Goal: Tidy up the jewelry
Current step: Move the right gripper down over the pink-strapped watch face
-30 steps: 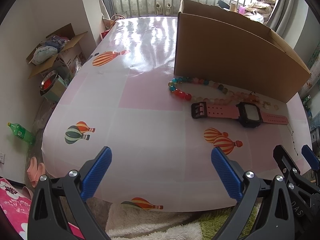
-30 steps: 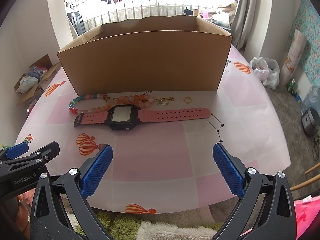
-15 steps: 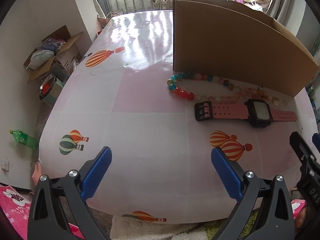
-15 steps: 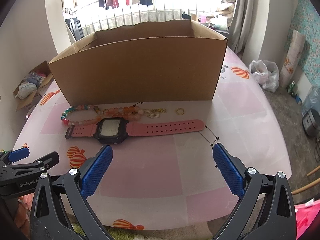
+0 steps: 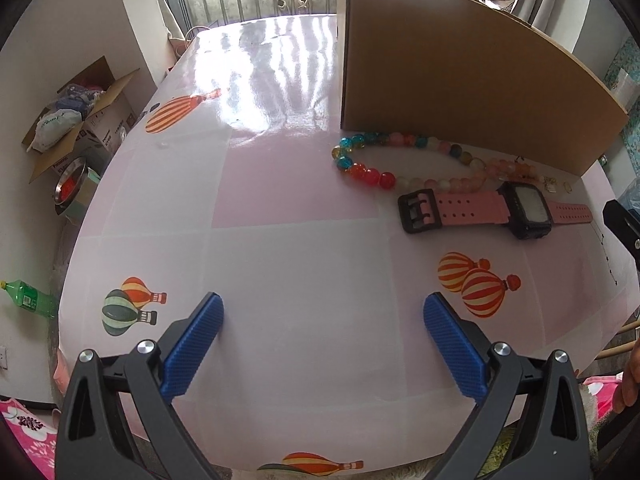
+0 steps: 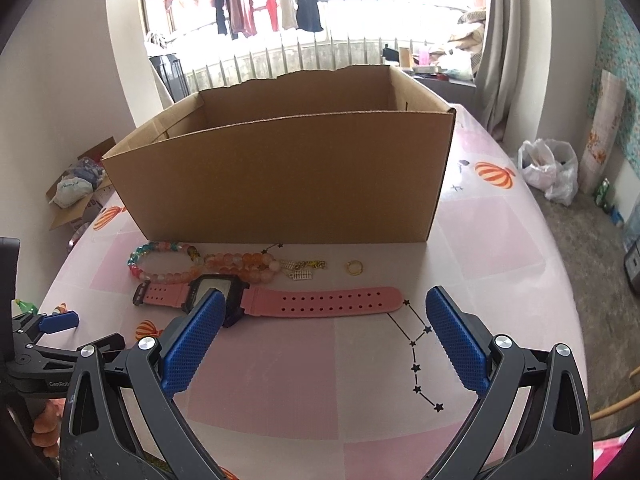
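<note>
— Ahead of the right gripper [image 6: 322, 334], what lies on the pink tablecloth with hot-air balloon prints [image 6: 304, 376]?
— Its 2 blue ribbed jaws are spread wide and grasp nothing. Just beyond the left jaw, partly hidden by its tip, lies the pink-strapped digital watch with a black case [image 6: 304, 301], laid flat with the long strap running across the gap between the jaws. Beyond the watch, touching it, is the string of pink, orange and teal glass beads [image 6: 180, 266], then a small gold chain with a charm [image 6: 304, 270] and a gold ring [image 6: 354, 267], all just short of the open brown cardboard box [image 6: 288, 180]. Near the right jaw a thin black chain with star links [image 6: 418, 354] trails from the strap's end

— And the left gripper [image 5: 320, 346]?
— Released too, jaws wide apart over bare cloth, holding nothing. From there the watch [image 5: 496, 212] and the beads [image 5: 404, 162] sit well beyond the right jaw, with the box [image 5: 460, 92] behind them. Off past the left jaw, on the floor, stand a green plastic bottle [image 5: 30, 294] and an open carton of clutter [image 5: 76, 112]
</note>
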Demonstrator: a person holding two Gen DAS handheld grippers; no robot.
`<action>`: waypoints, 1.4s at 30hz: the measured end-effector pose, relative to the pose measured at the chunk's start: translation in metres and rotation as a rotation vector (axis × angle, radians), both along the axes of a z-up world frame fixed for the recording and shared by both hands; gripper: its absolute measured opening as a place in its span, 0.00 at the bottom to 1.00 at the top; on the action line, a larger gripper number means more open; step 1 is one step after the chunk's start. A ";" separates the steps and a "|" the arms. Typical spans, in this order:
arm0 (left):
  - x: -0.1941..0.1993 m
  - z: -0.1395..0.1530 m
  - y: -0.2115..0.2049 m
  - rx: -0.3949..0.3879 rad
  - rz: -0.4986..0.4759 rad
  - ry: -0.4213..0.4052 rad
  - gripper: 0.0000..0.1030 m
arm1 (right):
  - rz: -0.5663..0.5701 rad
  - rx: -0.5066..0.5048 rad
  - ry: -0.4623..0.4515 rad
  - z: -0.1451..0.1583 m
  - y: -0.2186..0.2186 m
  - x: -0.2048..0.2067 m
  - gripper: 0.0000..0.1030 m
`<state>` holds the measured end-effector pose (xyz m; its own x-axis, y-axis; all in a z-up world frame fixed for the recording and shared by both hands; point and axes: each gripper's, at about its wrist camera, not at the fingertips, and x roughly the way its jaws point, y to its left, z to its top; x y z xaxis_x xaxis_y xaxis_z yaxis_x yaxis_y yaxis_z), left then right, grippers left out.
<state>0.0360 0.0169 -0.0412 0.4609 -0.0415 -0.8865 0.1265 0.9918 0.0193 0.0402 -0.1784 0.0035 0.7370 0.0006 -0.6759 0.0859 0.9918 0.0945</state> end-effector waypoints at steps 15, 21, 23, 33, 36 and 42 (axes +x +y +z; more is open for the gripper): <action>0.007 -0.003 0.000 -0.017 -0.019 -0.061 0.96 | 0.479 -0.083 0.093 0.003 0.061 0.042 0.67; 0.005 -0.003 0.001 -0.022 -0.025 -0.096 0.96 | 0.549 -0.197 0.162 -0.014 0.076 0.049 0.60; 0.005 -0.002 0.002 -0.023 -0.019 -0.115 0.96 | 0.558 -0.237 0.182 -0.021 0.079 0.050 0.57; -0.018 0.013 0.007 -0.077 -0.056 -0.253 0.80 | 0.584 -0.264 0.237 -0.026 0.080 0.042 0.51; -0.026 0.020 0.001 -0.071 -0.109 -0.308 0.74 | 0.587 -0.235 0.265 -0.025 0.077 0.040 0.50; -0.047 0.026 -0.031 0.019 -0.267 -0.382 0.65 | 0.606 -0.131 0.337 -0.022 0.065 0.037 0.50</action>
<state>-0.0110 -0.0140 -0.0156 0.7297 -0.1883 -0.6573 0.3577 0.9244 0.1323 0.0767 -0.1138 -0.0187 0.3834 0.2479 -0.8897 -0.4814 0.8757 0.0365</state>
